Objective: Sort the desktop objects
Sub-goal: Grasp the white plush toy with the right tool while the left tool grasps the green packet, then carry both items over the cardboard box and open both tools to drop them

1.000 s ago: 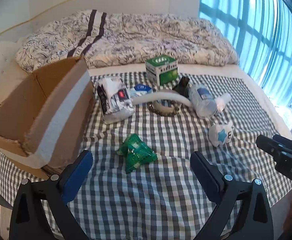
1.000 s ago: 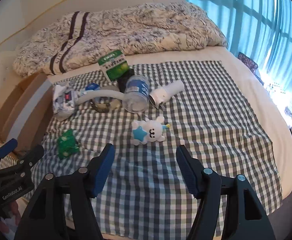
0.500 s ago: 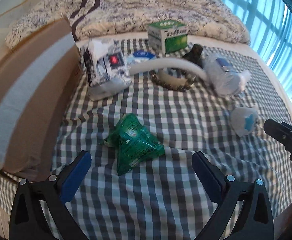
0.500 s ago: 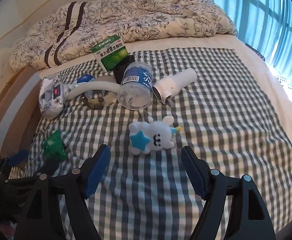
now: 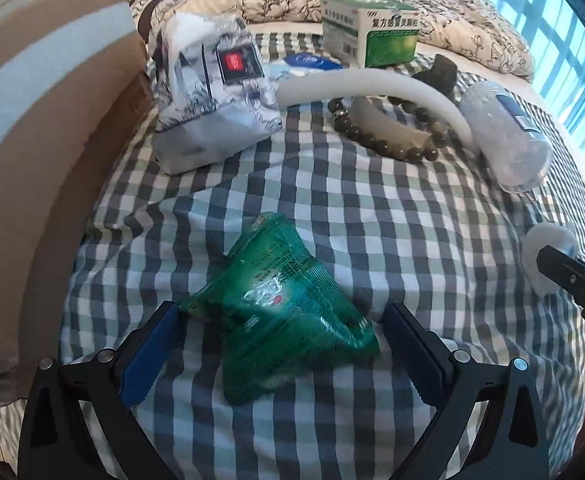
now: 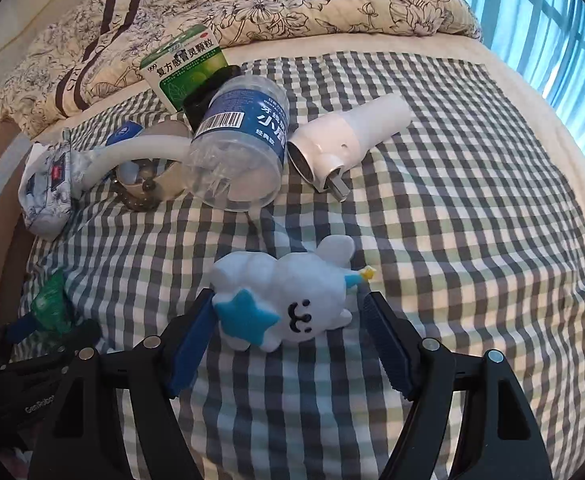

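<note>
A crinkled green plastic packet lies on the checked cloth, between the blue pads of my left gripper, which is open and straddles it. A white plush toy with a blue star lies between the fingers of my right gripper, also open, its pads close beside the toy on both sides. Whether either gripper's pads touch its object I cannot tell. Behind them lie a tissue pack, a green medicine box, a bead bracelet and a clear jar.
An open cardboard box stands at the left edge of the cloth. A white curved tube arches over the bracelet, and a white cylindrical device lies right of the jar. A rumpled floral quilt lies behind, with windows at the right.
Both grippers have moved forward and down. The green packet now sits between the left fingers and the plush toy between the right fingers. Both stayed open.
</note>
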{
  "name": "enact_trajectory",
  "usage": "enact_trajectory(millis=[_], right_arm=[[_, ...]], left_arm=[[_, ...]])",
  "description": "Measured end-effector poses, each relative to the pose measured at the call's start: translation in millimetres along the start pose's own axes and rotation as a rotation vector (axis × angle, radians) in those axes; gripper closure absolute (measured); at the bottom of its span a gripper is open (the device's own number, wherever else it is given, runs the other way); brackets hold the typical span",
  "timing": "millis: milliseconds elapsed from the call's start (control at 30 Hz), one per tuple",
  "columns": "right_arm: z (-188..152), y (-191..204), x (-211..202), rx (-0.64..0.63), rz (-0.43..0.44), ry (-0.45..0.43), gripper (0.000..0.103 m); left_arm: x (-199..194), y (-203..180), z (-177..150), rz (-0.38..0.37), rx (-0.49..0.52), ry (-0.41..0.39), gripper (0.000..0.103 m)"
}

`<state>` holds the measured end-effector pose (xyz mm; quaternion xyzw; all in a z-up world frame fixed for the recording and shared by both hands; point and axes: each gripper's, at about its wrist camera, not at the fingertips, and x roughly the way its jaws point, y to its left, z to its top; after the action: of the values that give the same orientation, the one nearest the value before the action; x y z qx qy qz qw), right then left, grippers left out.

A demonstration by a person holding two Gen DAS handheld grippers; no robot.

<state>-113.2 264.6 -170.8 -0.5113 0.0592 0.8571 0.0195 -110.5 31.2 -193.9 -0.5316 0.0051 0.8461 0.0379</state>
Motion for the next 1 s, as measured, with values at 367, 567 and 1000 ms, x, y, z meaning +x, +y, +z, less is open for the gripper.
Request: enact_trajectory(millis=[367,567,1000], right_arm=[[-1,-2,11,0.012,-0.008,0.029,0.034],[-7,-5,-11,0.032,0.021,-0.01,0.034],[-21,-1,-67,0.025,0.052,-0.094,0.034]], left_arm=[[-2,10,-6,-0.023,0.003,-0.039,0.019],[-16,9,-14,-0.04,0.05,-0.05,0.062],[-52,-2,-11,-0.059,0.061,-0.127,0.071]])
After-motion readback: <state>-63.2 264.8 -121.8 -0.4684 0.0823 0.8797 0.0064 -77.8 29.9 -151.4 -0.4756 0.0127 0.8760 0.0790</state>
